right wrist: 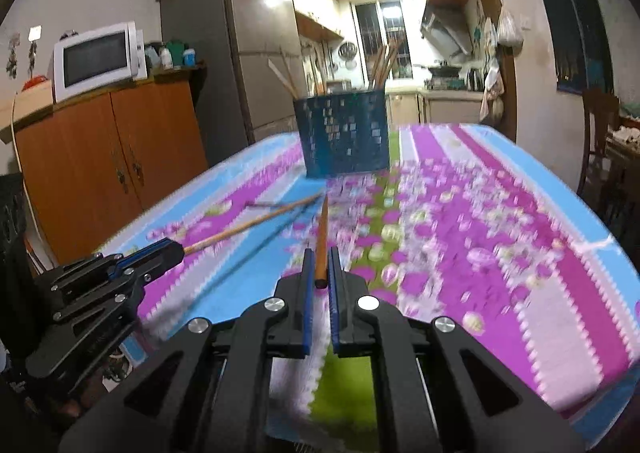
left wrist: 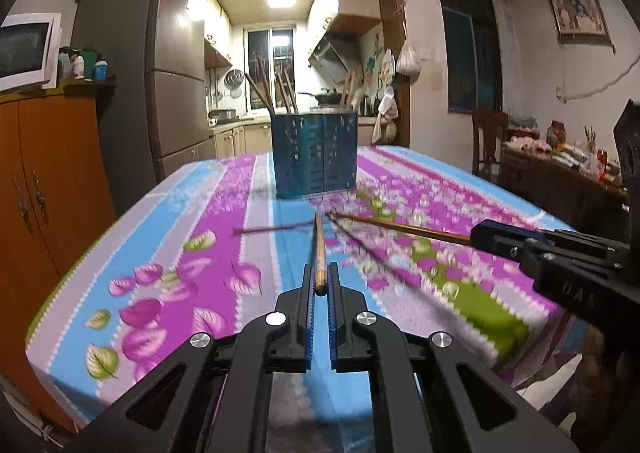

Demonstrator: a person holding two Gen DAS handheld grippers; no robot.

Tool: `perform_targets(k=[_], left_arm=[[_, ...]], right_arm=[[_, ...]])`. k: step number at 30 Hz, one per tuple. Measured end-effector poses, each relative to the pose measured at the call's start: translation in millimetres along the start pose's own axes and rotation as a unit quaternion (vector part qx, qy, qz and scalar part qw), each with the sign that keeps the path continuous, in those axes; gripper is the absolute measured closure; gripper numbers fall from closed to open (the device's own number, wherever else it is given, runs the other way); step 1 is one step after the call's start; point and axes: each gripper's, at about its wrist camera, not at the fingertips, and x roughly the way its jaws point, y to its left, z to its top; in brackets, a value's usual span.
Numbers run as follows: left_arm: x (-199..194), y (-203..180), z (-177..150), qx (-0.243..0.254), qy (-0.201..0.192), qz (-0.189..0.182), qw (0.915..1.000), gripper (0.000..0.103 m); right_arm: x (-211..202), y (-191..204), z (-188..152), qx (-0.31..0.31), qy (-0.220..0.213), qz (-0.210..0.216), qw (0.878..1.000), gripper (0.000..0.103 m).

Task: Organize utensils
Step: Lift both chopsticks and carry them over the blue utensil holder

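Observation:
A wooden chopstick [left wrist: 319, 253] sticks forward from my left gripper [left wrist: 320, 280], which is shut on its thick end above the flowered tablecloth. My right gripper [right wrist: 321, 265] is shut on a second chopstick [right wrist: 321, 237] the same way. Each gripper shows in the other's view: the right gripper [left wrist: 480, 235] with its chopstick [left wrist: 400, 227] at the right edge, the left gripper [right wrist: 176, 247] with its chopstick [right wrist: 248, 225] at the left. Both chopstick tips point toward a dark blue perforated holder [left wrist: 315, 155] [right wrist: 343, 133] standing upright further back on the table, with several chopsticks inside.
The table [left wrist: 168, 253] ends near an orange cupboard [left wrist: 44, 181] on the left and a fridge [left wrist: 160, 65] behind. A wooden chair [left wrist: 486, 141] and a cluttered side table [left wrist: 568, 169] stand to the right. A microwave [right wrist: 98, 59] sits on the cupboard.

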Motion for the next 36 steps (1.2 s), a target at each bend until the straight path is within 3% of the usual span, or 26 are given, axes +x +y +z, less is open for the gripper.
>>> perform_targets(k=[8, 14, 23, 36], left_arm=[[-16, 16, 47, -0.040, -0.023, -0.021, 0.9987, 0.096], [-19, 24, 85, -0.057, -0.019, -0.036, 0.9976, 0.096], [-18, 33, 133, -0.056, -0.006, -0.053, 0.9970, 0.096], [13, 44, 182, -0.059, 0.035, -0.085, 0.9940, 0.096]], right_arm=[[-22, 1, 49, -0.029, -0.061, 0.011, 0.998, 0.098], [-24, -6, 90, -0.030, -0.084, 0.026, 0.996, 0.098], [-7, -13, 139, -0.035, -0.076, 0.043, 0.996, 0.098], [16, -18, 181, -0.016, -0.010, 0.057, 0.998, 0.098]])
